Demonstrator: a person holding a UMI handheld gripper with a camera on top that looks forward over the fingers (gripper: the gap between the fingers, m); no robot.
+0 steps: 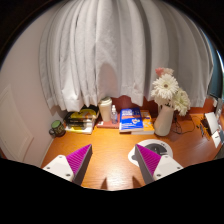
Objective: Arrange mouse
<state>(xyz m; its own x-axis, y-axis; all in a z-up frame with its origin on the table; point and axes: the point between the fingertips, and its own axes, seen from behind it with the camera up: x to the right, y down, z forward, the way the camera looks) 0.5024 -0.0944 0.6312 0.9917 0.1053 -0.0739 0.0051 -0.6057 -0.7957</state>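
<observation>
My gripper [112,156] is open and empty, held above the wooden desk [112,140]. Its two fingers with purple pads [76,158] stand wide apart, with bare desk between them. A dark rounded object [156,148] lies on the desk just beyond the right finger, which partly hides it. I cannot tell whether it is the mouse. No other mouse shows.
At the back of the desk stand a white vase of flowers [165,112], a blue book [130,120], a white cup [106,109] and a small pile of things [80,120] to the left. White curtains [110,50] hang behind. More items stand at the far right [212,122].
</observation>
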